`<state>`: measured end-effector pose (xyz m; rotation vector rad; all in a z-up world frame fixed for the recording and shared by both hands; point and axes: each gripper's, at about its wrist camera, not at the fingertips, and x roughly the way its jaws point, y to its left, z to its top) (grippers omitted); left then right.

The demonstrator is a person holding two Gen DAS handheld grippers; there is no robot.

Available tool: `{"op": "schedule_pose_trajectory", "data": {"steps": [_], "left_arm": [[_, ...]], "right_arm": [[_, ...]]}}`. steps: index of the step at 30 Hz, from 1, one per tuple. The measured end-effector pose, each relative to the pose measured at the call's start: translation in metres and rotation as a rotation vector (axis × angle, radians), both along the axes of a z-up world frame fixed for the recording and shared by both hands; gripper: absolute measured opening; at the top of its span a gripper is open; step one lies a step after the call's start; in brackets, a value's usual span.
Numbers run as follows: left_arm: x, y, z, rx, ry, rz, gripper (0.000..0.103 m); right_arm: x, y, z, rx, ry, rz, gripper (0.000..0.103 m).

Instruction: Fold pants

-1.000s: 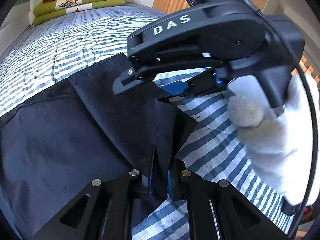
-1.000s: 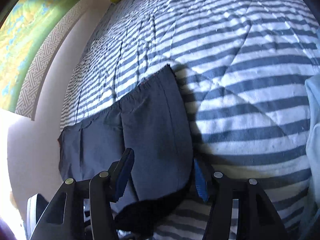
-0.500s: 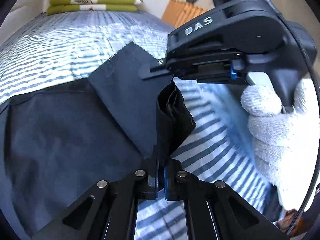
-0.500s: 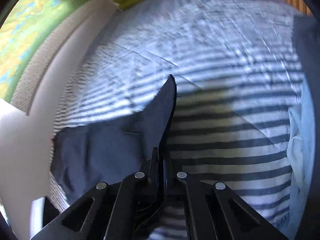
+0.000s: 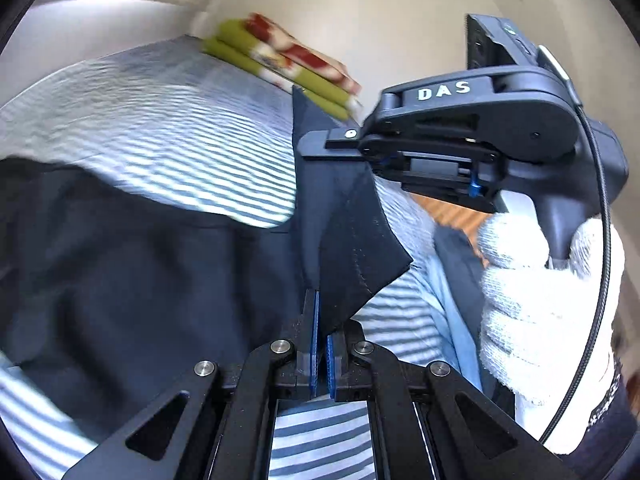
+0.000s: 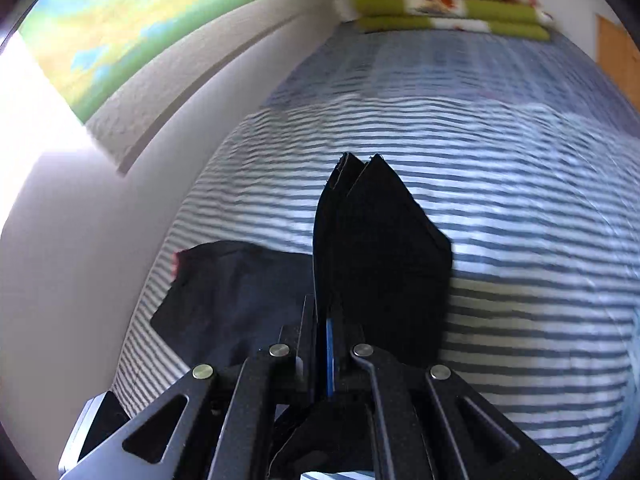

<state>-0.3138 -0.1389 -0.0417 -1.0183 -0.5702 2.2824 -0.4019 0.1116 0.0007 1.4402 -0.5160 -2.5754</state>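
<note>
Both claws — left claw (image 5: 320, 344), right claw (image 6: 326, 332) — now clamped on the pants (image 5: 120, 280), have lifted one end off the bed (image 6: 520, 240) — fold beginning.

Both wrist views close, facing headward; sharing striped bed (image 6: 500, 184)

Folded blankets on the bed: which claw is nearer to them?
Right. The right claw grips the pants nearer the folded blankets; the left claw grips them farther back.

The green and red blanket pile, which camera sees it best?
The right wrist view: the folded blankets sit whole and fairly sharp at the far end of the striped bed. The left wrist view shows them blurred, one end hidden behind the dark pants.
</note>
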Motion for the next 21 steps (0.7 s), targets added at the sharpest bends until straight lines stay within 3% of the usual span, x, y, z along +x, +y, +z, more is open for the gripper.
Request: {"op": "schedule_pose_trajectory", "data": {"steps": [5, 10, 13, 17, 21], "left_arm": [[0.000, -0.107, -0.020, 0.085, -0.039, 0.162, 0.002], [0.000, -0.185, -0.049, 0.139, -0.086, 0.263, 0.002], [-0.001, -0.213, -0.063, 0.125, -0.098, 0.309, 0.002], [-0.011, -0.249, -0.095, 0.158, -0.176, 0.361, 0.002], [-0.021, -0.261, -0.118, 0.161, -0.217, 0.384, 0.002]], "right_arm": [[-0.042, -0.098, -0.013, 0.045, -0.018, 0.081, 0.003], [-0.073, -0.171, -0.037, 0.076, -0.055, 0.124, 0.003], [-0.091, -0.201, -0.052, 0.081, -0.074, 0.136, 0.003], [-0.109, -0.231, -0.082, 0.086, -0.119, 0.148, 0.003], [-0.116, -0.245, -0.107, 0.072, -0.144, 0.142, 0.003]]}}
